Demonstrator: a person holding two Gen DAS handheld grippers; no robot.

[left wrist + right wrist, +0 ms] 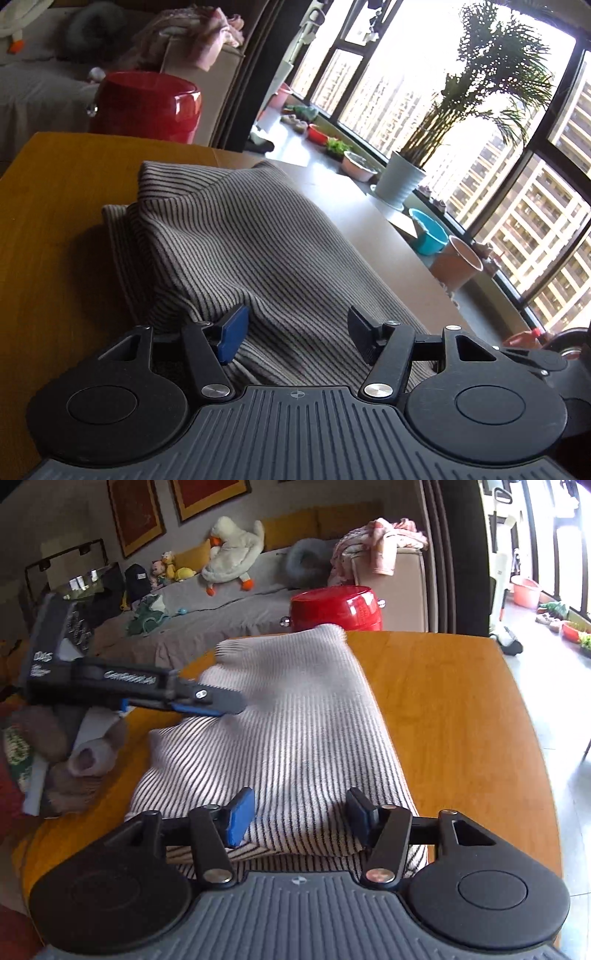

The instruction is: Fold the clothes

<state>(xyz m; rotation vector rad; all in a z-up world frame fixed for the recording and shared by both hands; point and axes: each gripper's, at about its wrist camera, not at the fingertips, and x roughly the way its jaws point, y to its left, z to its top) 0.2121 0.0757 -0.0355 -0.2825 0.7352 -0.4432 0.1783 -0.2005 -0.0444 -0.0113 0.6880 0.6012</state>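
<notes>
Striped sweater point(295, 731) lies folded in a thick bundle on the wooden tabletop point(461, 720), its narrow dark and pale stripes running lengthwise toward the far edge. Right gripper point(299, 821) sits at the near end of the bundle with its jaws spread, a raised fold of cloth lying between them. Left gripper point(218, 703) reaches in from the left over the far half of the sweater; from its own wrist view point(295, 332) its jaws stand spread with striped cloth between them, not pinched. Beyond the tabletop a red stool point(336, 607) stands before a grey sofa point(229, 602), where a plush duck point(232, 552) rests.
</notes>
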